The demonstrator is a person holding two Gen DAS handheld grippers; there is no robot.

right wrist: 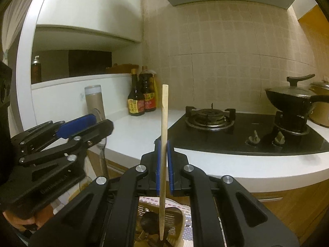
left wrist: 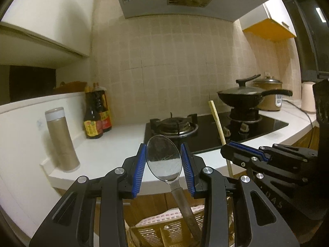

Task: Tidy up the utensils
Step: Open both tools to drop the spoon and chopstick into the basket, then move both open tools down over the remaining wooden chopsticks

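My left gripper [left wrist: 163,156] is shut on a metal spoon [left wrist: 163,164]; the blue pads press the sides of its bowl, which points up, and the handle hangs down. My right gripper [right wrist: 163,160] is shut on a pale wooden chopstick [right wrist: 164,113] that stands upright, its lower tip over a beige slotted utensil basket [right wrist: 178,238]. A slotted spatula [right wrist: 172,216] and a dark ladle lie in that basket. In the left wrist view the right gripper [left wrist: 228,149] and chopstick [left wrist: 216,119] show to the right, and the basket [left wrist: 148,232] sits below. The left gripper [right wrist: 98,123] shows at left in the right wrist view.
A white counter [left wrist: 115,150] carries a tan flask [left wrist: 60,140] and two sauce bottles [left wrist: 96,115]. A black gas hob [left wrist: 205,138] holds a lidded wok [left wrist: 244,96]; a rice cooker [left wrist: 271,94] stands behind. Wooden cabinet fronts lie under the counter, and a checked cloth lies under the basket.
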